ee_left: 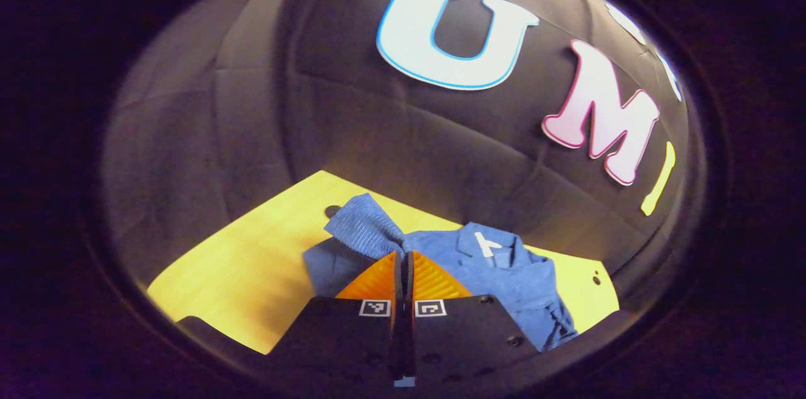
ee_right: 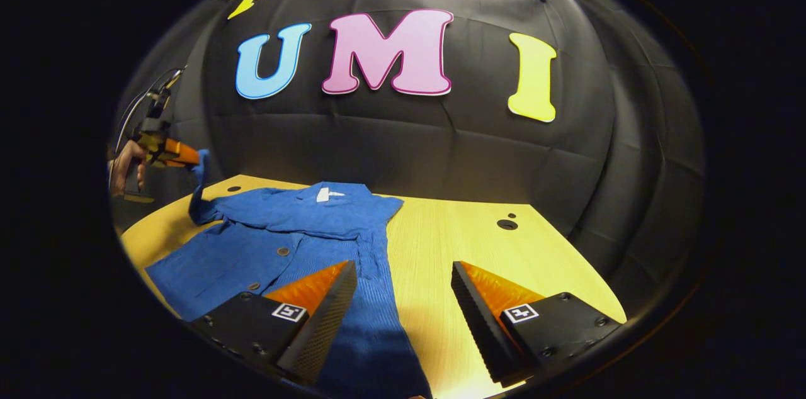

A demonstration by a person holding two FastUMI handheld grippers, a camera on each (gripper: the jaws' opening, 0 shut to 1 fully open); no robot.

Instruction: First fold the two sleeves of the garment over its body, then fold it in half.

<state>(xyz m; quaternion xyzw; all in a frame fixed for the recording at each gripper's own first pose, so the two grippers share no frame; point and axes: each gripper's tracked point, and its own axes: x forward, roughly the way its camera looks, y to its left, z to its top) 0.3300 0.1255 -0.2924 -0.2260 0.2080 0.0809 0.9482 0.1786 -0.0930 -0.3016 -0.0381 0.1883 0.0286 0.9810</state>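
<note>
Blue garment [ee_right: 277, 241] lies spread on my yellow tabletop [ee_right: 459, 241], collar toward the booth wall, occupying the left half as my right gripper view has it. The tabletop's right half is bare wood up to its far edge, where a small dark hole [ee_right: 507, 223] sits; this is my open room for moving. One sleeve [ee_right: 378, 298] runs down from the shoulder toward me, lying flat between and under my right fingers.

My right claw [ee_right: 403, 298] hangs released above the tabletop's near edge, jaws spread wide, grasping nothing; its left finger [ee_right: 315, 308] hovers over the garment, its right finger [ee_right: 497, 317] over bare wood.

My left claw [ee_left: 403, 273] is clenched, orange fingers pressed together on the other sleeve [ee_left: 365, 226], which rises lifted and bunched above the tabletop's corner. From the right gripper view that claw [ee_right: 189, 157] appears at far left, above the tabletop's edge, held by a hand [ee_right: 126, 166], with the blue sleeve hanging from its tip.
</note>
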